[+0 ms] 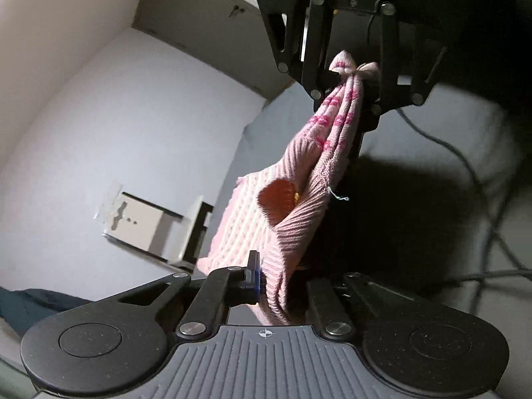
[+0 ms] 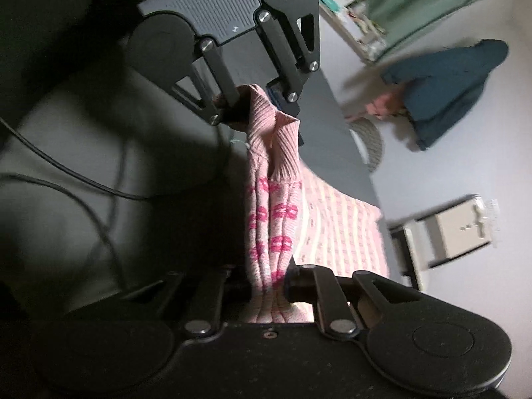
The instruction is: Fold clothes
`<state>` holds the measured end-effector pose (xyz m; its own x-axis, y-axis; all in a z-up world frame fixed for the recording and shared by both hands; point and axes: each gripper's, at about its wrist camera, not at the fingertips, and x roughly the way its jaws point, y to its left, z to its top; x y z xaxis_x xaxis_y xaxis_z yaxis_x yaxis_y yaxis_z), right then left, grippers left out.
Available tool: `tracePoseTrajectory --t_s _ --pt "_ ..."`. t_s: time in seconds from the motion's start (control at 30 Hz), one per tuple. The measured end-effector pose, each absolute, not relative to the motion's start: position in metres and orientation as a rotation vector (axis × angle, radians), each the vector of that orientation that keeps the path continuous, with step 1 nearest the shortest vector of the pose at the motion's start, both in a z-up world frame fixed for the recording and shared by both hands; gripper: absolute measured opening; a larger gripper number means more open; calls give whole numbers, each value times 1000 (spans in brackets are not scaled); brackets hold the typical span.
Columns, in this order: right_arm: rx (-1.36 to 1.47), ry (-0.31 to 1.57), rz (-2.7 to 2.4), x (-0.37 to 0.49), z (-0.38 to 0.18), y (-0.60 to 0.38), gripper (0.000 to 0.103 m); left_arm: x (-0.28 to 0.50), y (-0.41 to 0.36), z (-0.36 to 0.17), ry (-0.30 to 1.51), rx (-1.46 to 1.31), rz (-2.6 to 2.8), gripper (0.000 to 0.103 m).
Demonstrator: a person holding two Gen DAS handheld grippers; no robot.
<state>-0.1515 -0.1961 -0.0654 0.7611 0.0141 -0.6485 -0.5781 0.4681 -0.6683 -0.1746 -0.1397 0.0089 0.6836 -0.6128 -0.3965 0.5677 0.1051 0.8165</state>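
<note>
Nearest in our left wrist view, our left claw [image 1: 266, 286] pinches the ribbed pink edge of the sweater [image 1: 299, 173], and the knit runs taut away to our right claw [image 1: 349, 73], which is clamped on a bunched corner of the same garment at the top of the picture. The right wrist view shows the same hold from the other end: our right claw [image 2: 269, 286] is pressed together on the striped pink knit close to the lens, and our left claw [image 2: 256, 99] grips the ribbed collar farther off. So the sweater [image 2: 276, 199] hangs stretched between the two claws, above a grey bed surface [image 1: 252, 139]. Only the right view shows a dark blue garment [image 2: 449, 89] fully, lying on the pale surface beyond, with a green cloth [image 2: 415, 3] and a cluttered shelf [image 2: 352, 16] behind it. Only the left view shows the cupboard door [image 1: 206, 23] by the wall. Both catch a small pale box [image 1: 146, 229]. Black cables [image 1: 472, 173] trail in the shadowed side.
</note>
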Motion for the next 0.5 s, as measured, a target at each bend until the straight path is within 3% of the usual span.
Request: tracePoseTrajectory --t_s 0.2,0.5 --pt "-930 694 596 -174 -43 -185 14 -220 -111 29 43 1128 -988 7" --pt "-720 747 579 -118 -19 -222 14 -132 -129 24 109 1070 -977 7"
